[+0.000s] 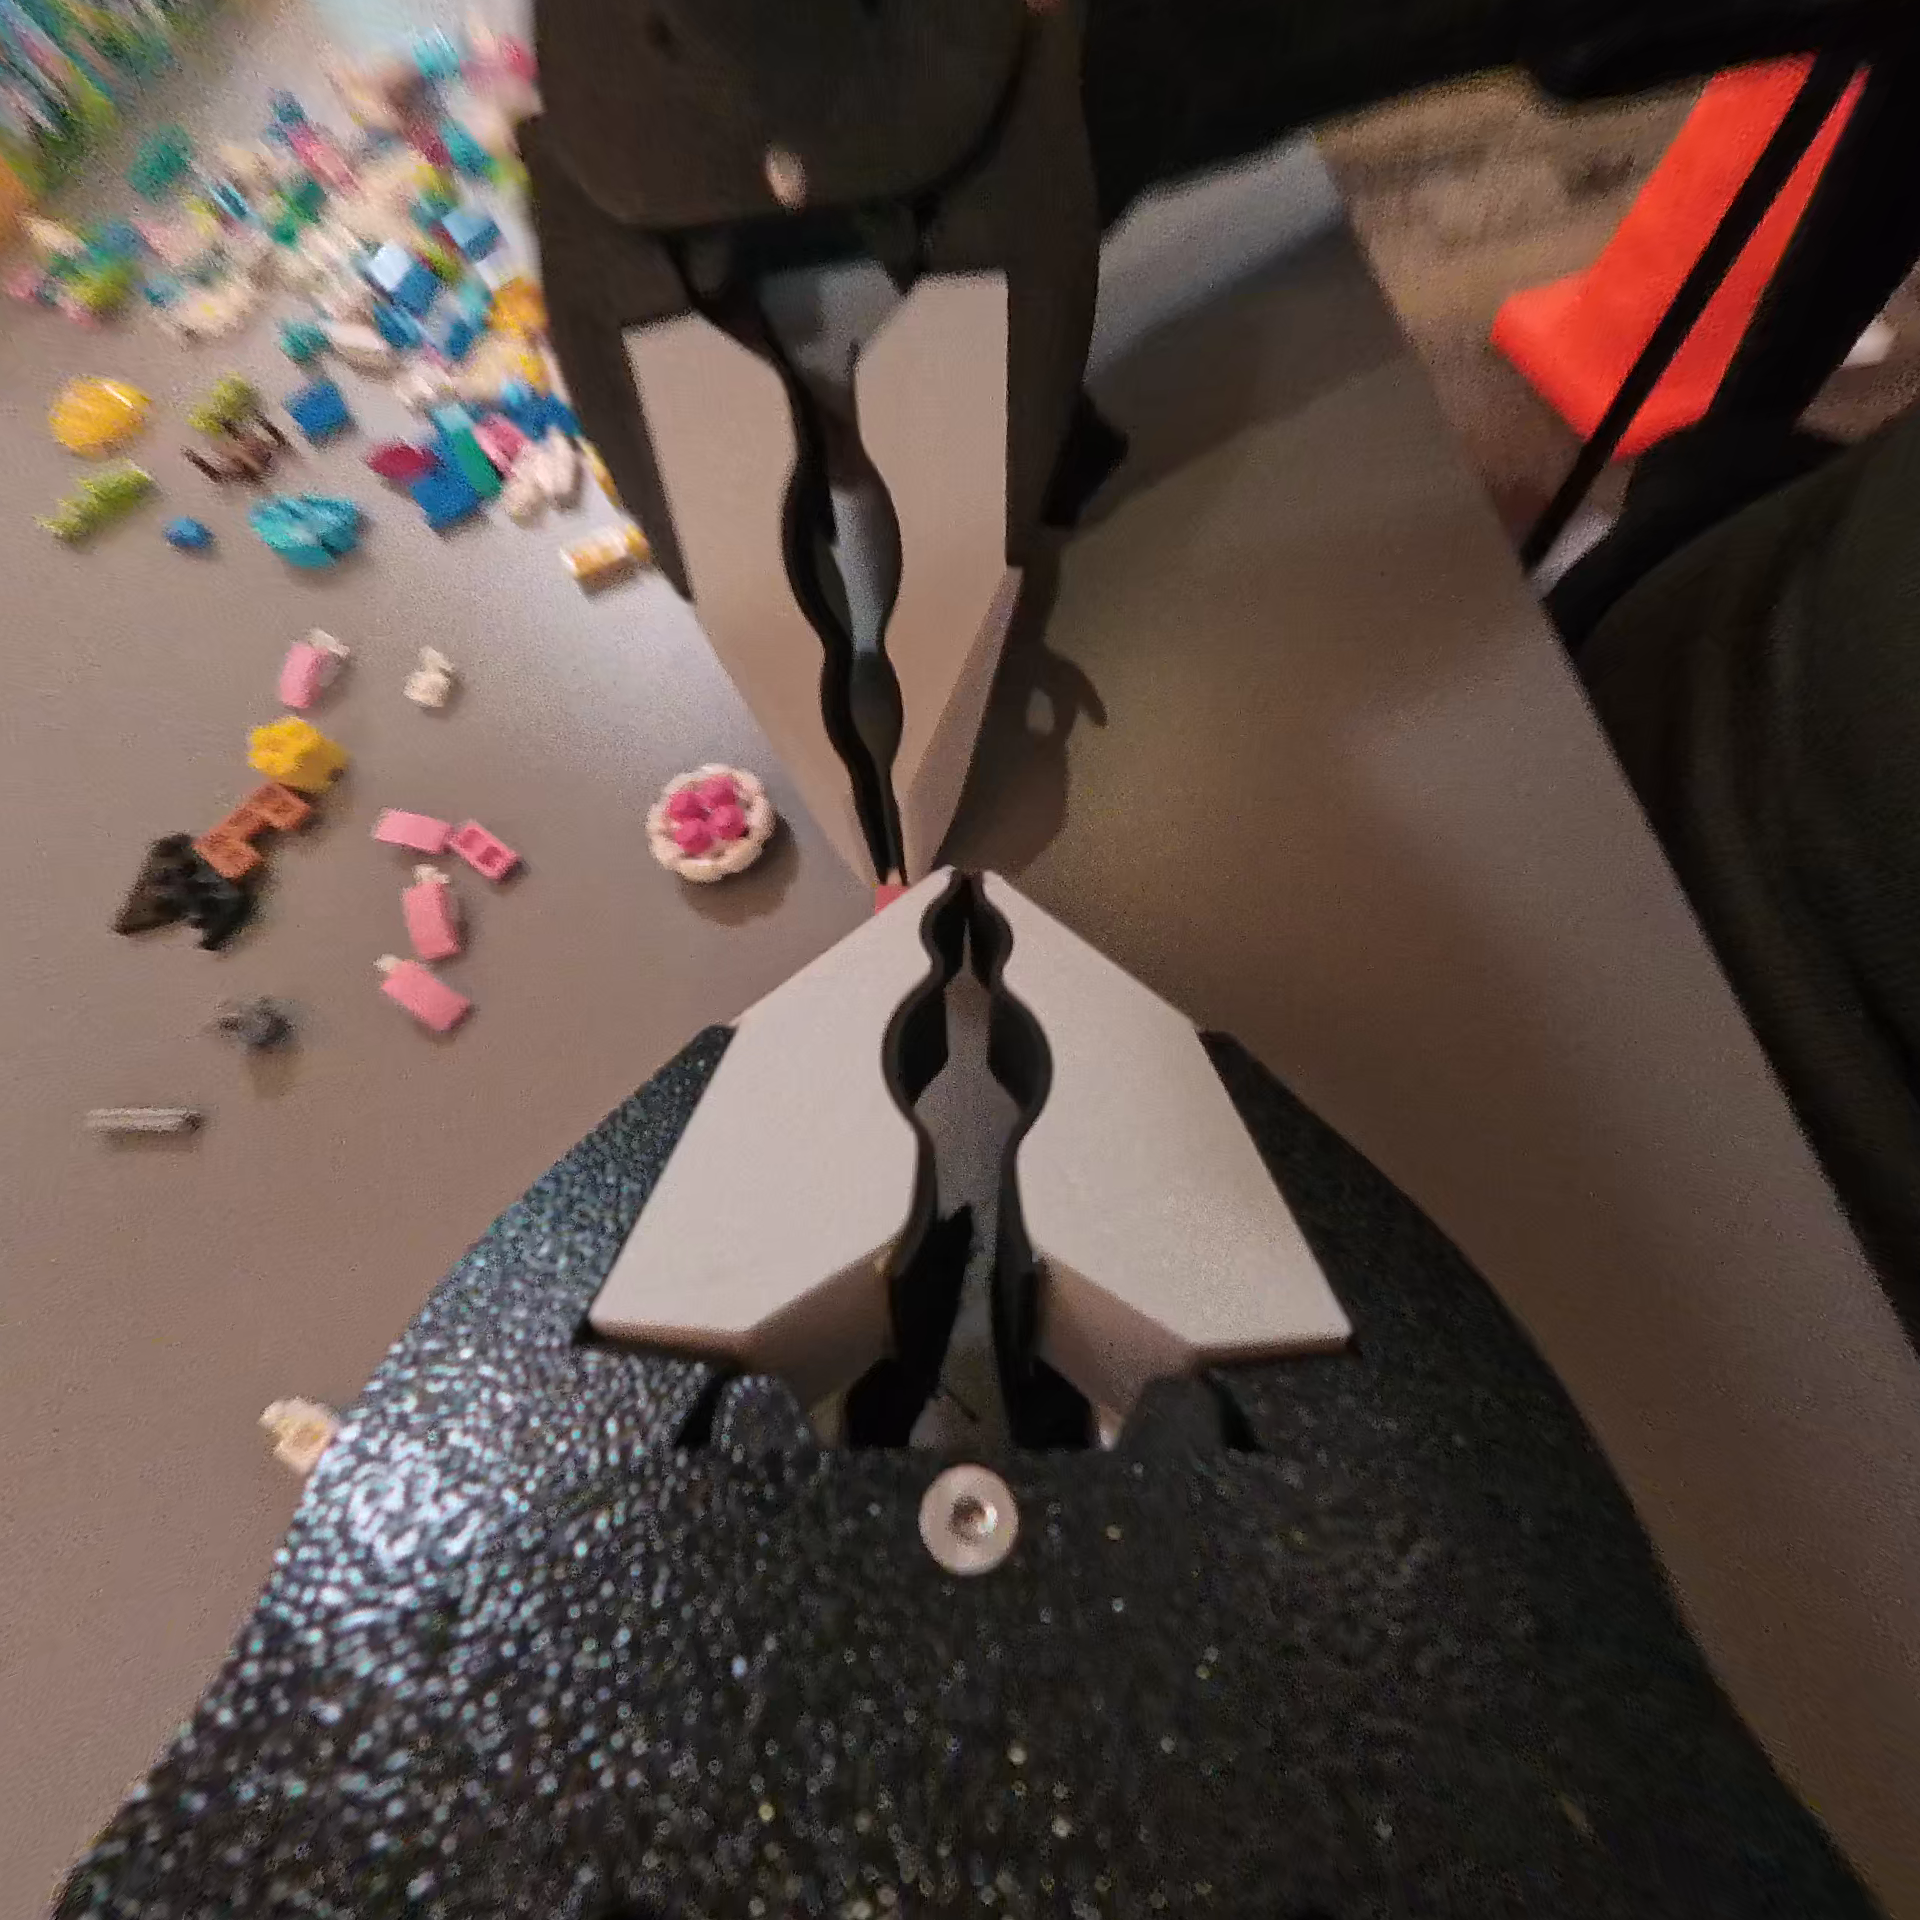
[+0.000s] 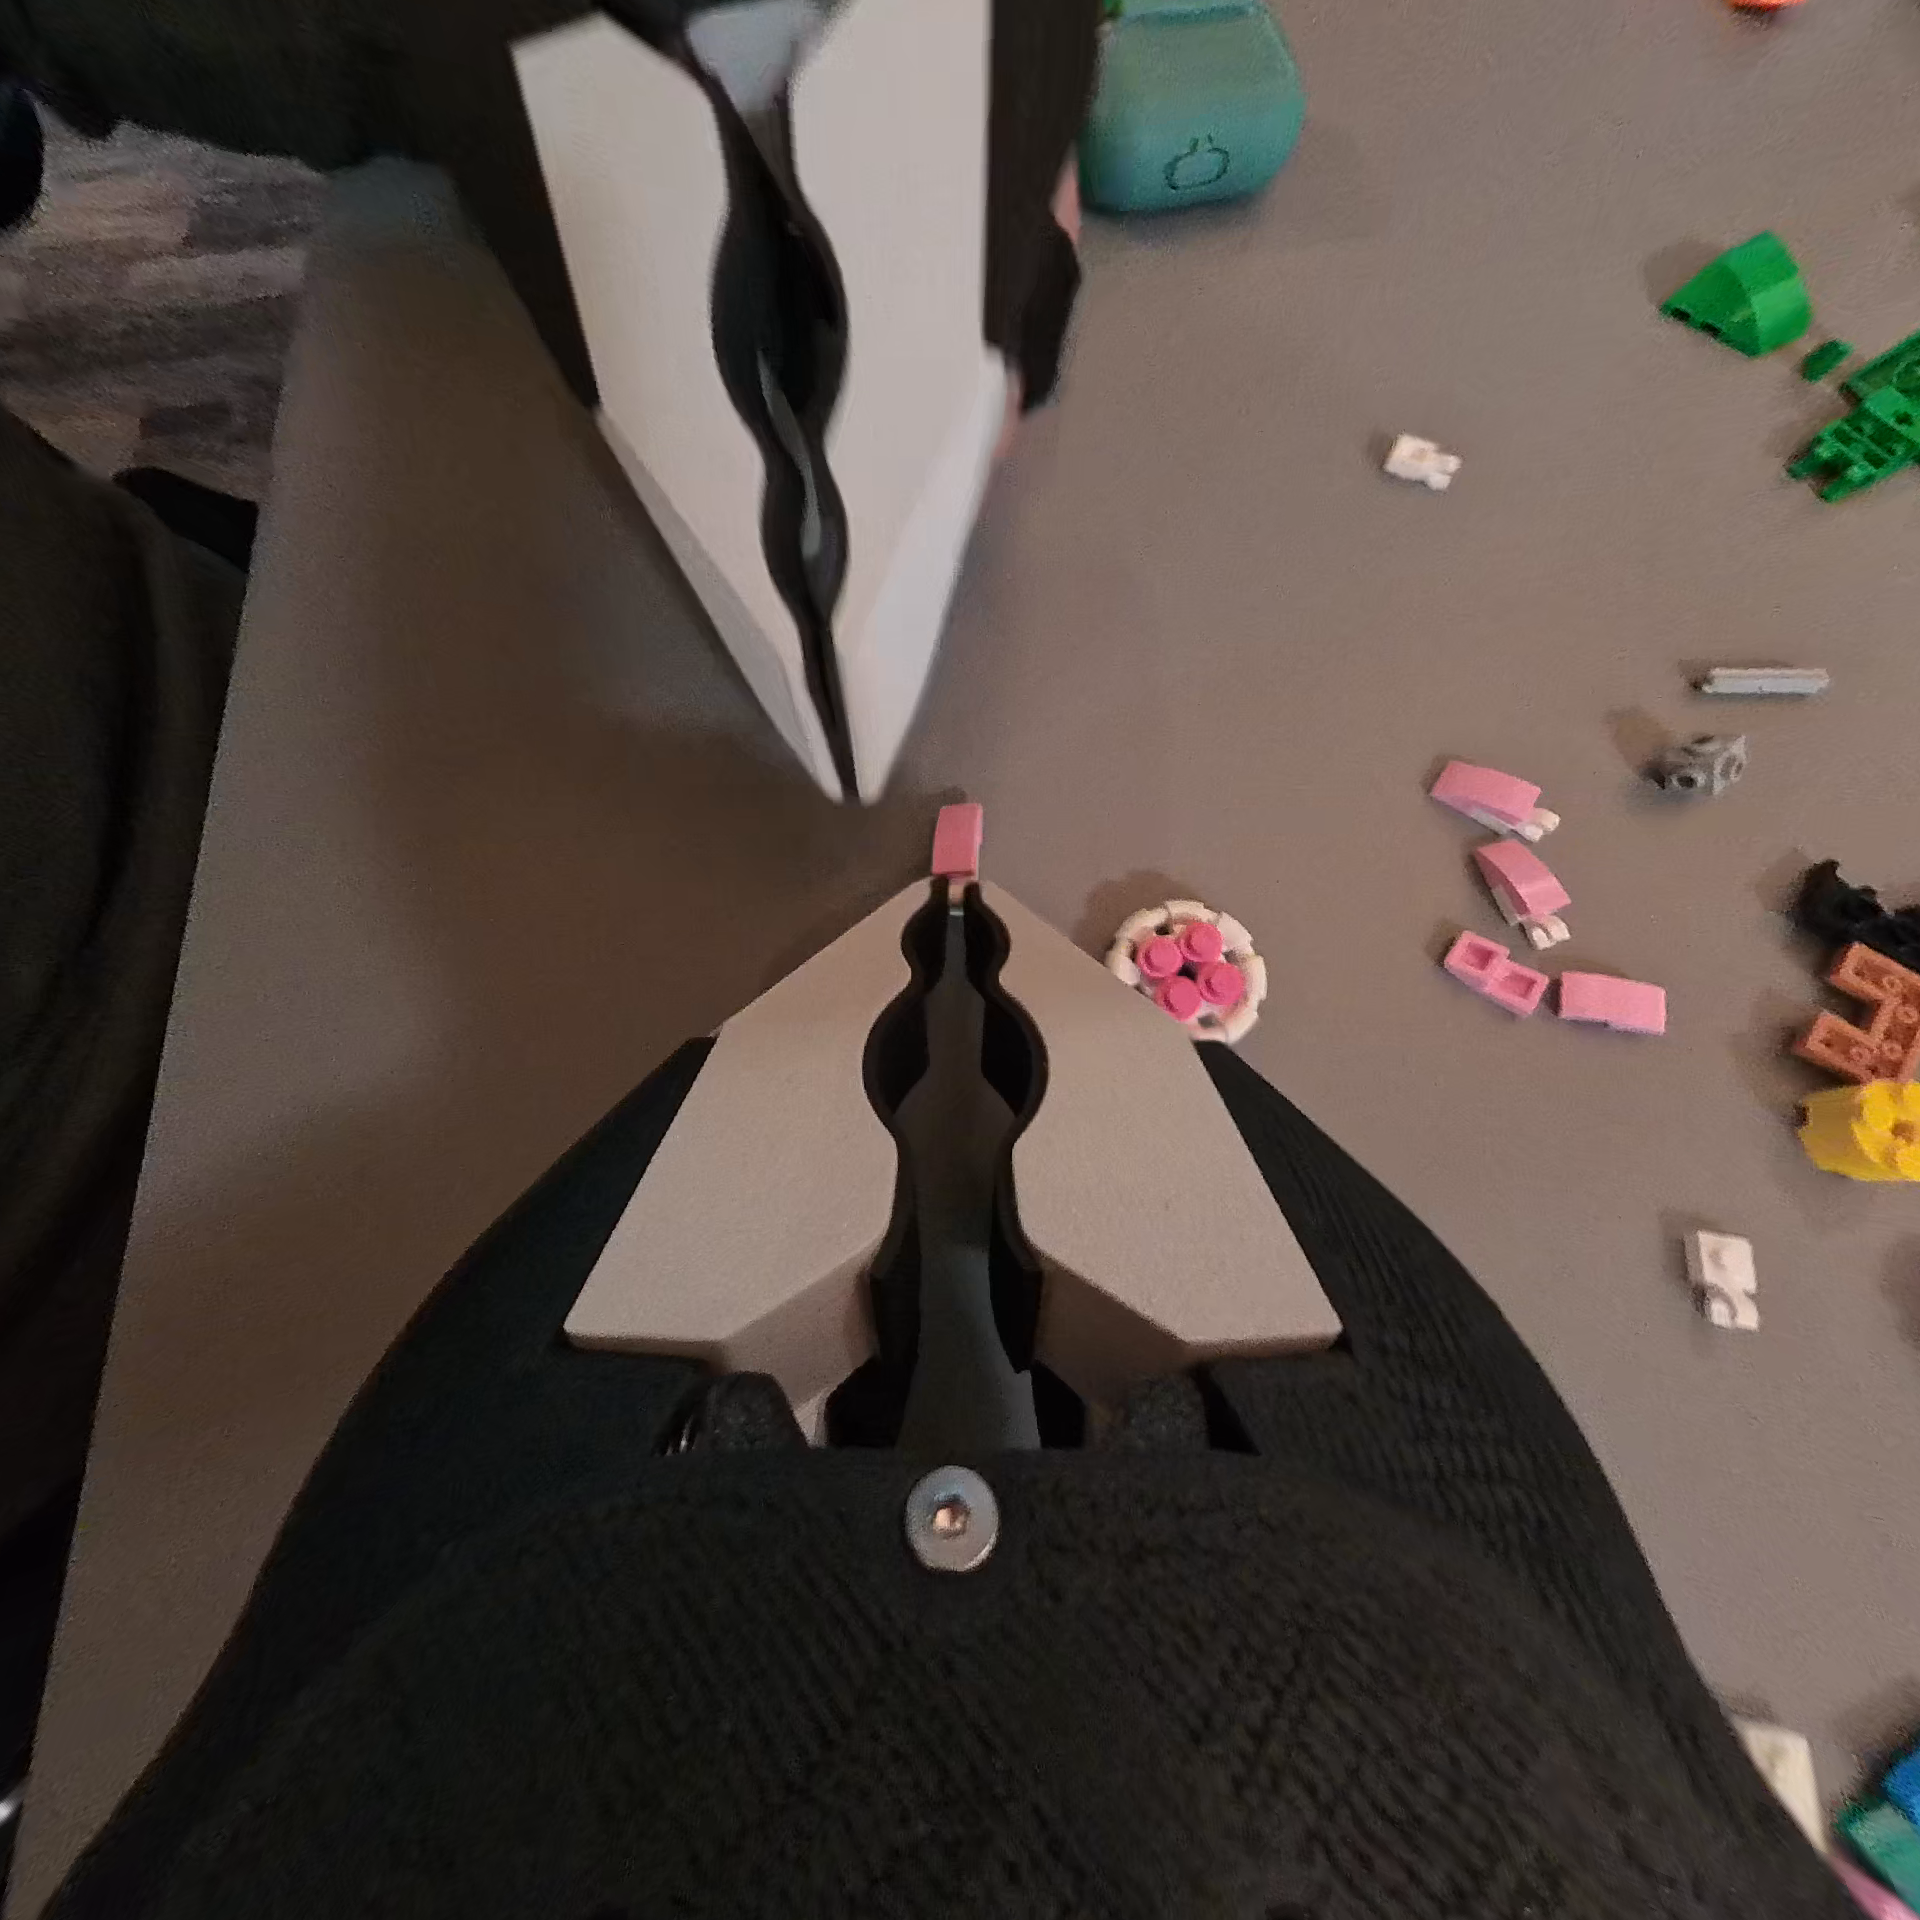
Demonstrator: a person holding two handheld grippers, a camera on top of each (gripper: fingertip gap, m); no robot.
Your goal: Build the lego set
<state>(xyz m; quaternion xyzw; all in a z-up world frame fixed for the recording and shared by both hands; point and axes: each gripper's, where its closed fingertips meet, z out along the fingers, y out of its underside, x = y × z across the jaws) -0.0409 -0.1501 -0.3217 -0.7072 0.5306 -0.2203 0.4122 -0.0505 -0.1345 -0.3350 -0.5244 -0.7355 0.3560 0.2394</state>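
My right gripper (image 2: pixel 956 885) is shut on a small pink brick (image 2: pixel 957 840) that sticks out past its tips, above the grey table (image 2: pixel 623 935). In the left wrist view the right gripper (image 1: pixel 891 868) comes down from the top, with a sliver of the pink brick (image 1: pixel 888 897) at its tip. My left gripper (image 1: pixel 963 883) is shut with nothing visible in it. Its tips nearly meet the right gripper's tips. It also shows in the right wrist view (image 2: pixel 852 795). A round white piece with magenta studs (image 2: pixel 1188 968) lies on the table beside the grippers.
Pink slope pieces (image 2: pixel 1610 1003), a yellow piece (image 2: pixel 1865 1127), a brown plate (image 2: pixel 1865 1013), black pieces (image 1: pixel 182 894) and green parts (image 2: pixel 1745 296) lie scattered. A big pile of mixed bricks (image 1: pixel 416 312) sits farther off. A teal container (image 2: pixel 1190 114) stands at the back. The table edge (image 1: pixel 1507 623) is close. Less than 4 cm separates the two grippers' tips. The yellow piece (image 2: pixel 1865 1127) is about equally far from each gripper, around 15 centimetres. My left wrist view (image 1: pixel 295 747) looks at it from another angle.
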